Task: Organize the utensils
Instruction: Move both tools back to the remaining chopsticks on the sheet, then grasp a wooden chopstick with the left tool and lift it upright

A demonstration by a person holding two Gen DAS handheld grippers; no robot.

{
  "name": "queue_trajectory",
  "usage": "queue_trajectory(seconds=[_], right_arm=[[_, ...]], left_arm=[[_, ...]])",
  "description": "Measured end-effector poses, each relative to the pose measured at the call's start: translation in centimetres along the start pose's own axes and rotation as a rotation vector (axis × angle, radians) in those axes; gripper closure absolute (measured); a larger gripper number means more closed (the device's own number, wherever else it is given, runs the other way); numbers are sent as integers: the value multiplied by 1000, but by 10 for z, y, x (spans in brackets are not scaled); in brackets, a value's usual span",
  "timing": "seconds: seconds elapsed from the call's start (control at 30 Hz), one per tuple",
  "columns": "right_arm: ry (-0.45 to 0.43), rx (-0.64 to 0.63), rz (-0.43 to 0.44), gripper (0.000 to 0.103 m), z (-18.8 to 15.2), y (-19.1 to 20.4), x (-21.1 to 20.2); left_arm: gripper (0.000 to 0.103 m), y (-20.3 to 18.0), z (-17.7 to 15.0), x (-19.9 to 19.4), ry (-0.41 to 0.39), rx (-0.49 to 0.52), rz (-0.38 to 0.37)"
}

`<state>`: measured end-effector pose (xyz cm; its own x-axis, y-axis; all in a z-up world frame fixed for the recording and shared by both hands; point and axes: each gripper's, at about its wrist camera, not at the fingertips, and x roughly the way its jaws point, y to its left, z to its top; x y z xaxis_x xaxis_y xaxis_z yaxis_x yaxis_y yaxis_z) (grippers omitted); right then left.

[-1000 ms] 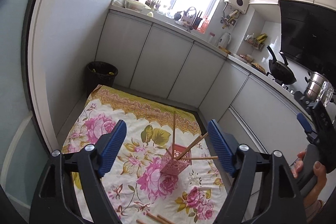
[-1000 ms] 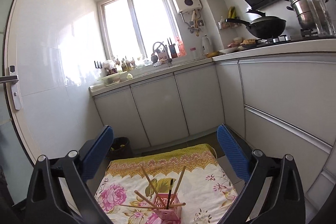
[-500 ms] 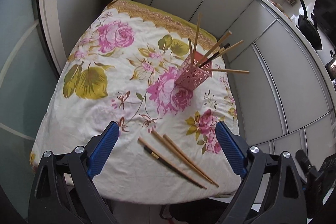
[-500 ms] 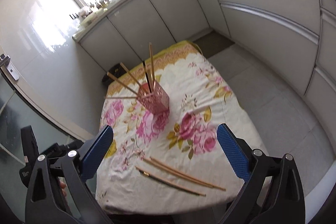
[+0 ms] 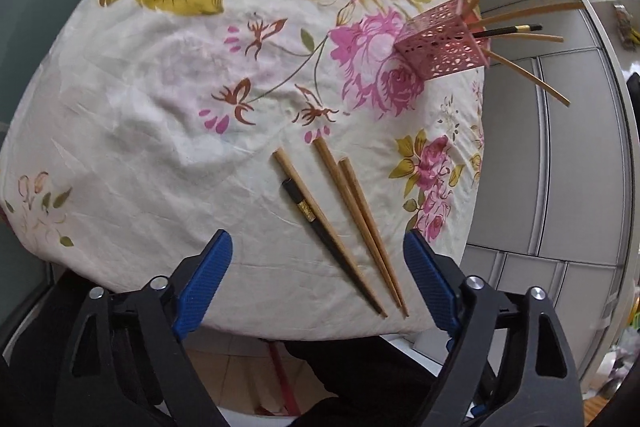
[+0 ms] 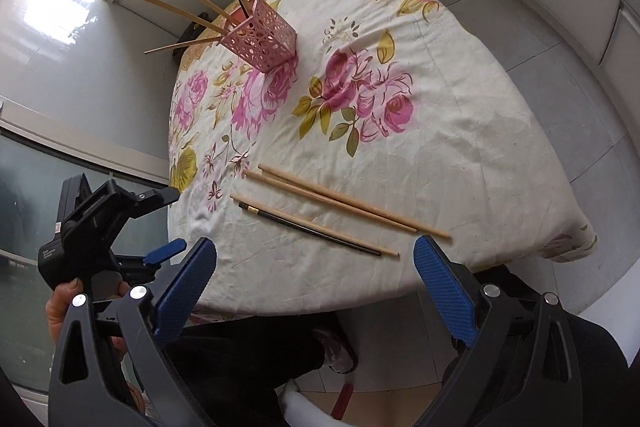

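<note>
In the left wrist view, a pink holder with little holes (image 5: 440,45) stands on the flowered tablecloth (image 5: 160,107), far from the fingers on the right side. Chopsticks poke out of it — several light wooden ones and a black one with a gold band. Four loose chopsticks (image 5: 340,223) lie flat on the cloth near the table's near edge: three wooden and one black (image 5: 320,227) with a gold band. The left gripper (image 5: 318,287) hangs just above that edge, its blue fingers (image 5: 204,287) apart and closing, with nothing touching them; the thin tips of the loose chopsticks lie in the gap, closer to the right finger. In the right wrist view, the same pink holder (image 6: 262,39) stands at the far left of the cloth (image 6: 440,107), its chopsticks fanned out. The loose chopsticks (image 6: 340,211) lie side by side across the near part of the cloth, just beyond the right gripper (image 6: 316,287). Its blue fingers (image 6: 444,287) are wide apart and hold nothing — the chopsticks' thin ends point toward the right finger.
</note>
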<state>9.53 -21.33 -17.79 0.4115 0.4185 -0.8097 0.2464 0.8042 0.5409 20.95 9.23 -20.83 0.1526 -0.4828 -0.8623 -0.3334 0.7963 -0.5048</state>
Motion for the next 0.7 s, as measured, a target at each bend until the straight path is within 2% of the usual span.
queue_trajectory(seconds=[0.07,0.17,0.3,0.37,0.4,0.53,0.7], right_arm=[[10,-4,-3,7,0,0,4],[19,-25,-15,7,0,1,7],[33,-40,-17,7,2,0,12],[42,-32,-14,7,3,-3,14],[46,-28,-13,7,4,-5,16],[58,-15,-8,7,7,-10,20],[67,-15,-8,7,11,-13,25]], left_arm=[[40,2,6,14,37,-36,-10],[51,1,12,31,57,-73,-7],[66,-3,21,44,31,-77,51],[68,-4,25,50,23,-81,84],[73,-4,27,53,17,-86,109],[74,-2,34,63,6,-105,190],[75,-11,38,67,-17,-101,251]])
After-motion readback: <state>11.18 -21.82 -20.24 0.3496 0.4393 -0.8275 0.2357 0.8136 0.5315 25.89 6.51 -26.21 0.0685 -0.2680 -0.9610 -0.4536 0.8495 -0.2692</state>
